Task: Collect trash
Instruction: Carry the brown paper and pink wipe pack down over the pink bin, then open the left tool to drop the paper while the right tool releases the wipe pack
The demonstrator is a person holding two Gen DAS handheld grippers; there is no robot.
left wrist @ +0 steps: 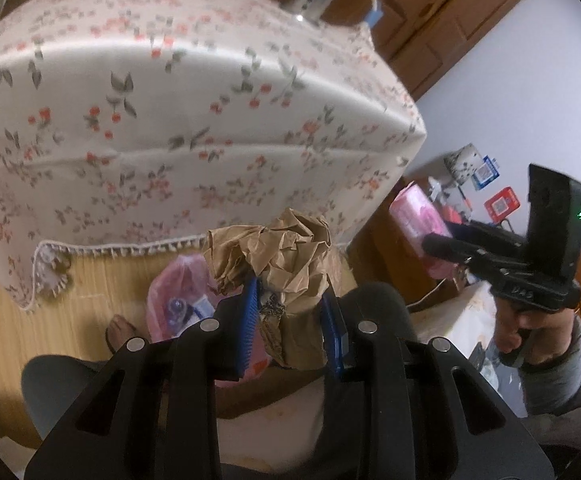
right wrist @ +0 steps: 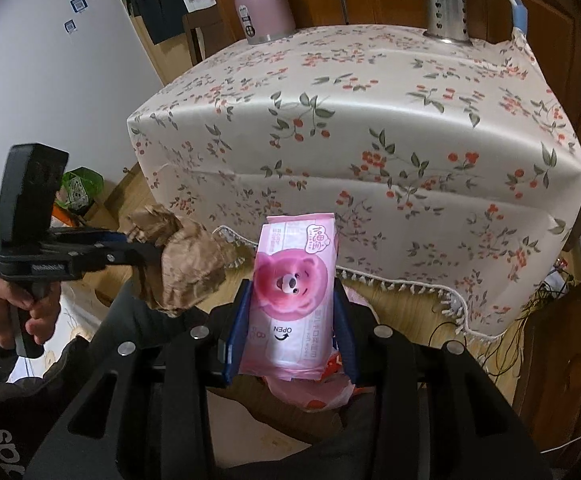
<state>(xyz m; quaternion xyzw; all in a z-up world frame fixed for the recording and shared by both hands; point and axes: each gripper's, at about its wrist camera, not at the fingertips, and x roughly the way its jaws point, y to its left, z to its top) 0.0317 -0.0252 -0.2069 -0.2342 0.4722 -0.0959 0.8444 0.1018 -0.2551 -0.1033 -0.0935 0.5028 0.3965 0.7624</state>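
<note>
Your left gripper point(left wrist: 290, 312) fingers clamp paper wad point(left wrist: 274, 256); right gripper point(right wrist: 290, 320) fingers pinch wipes pack point(right wrist: 294, 292). Both held above pink bag point(left wrist: 178, 300), likely for dropping.

A cream tablecloth point(right wrist: 370, 128) printed with red cherries and green leaves covers the tabletop, the crumpled paper point(left wrist: 286, 256) is brown, the wipes pack point(right wrist: 294, 288) is pink with a pink bear, and the flask point(right wrist: 262, 4) is mauve.

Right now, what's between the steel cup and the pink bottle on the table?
Nothing: bare flowered tablecloth runs between the steel cup and the pink bottle along the far edge, in the right wrist view.
</note>
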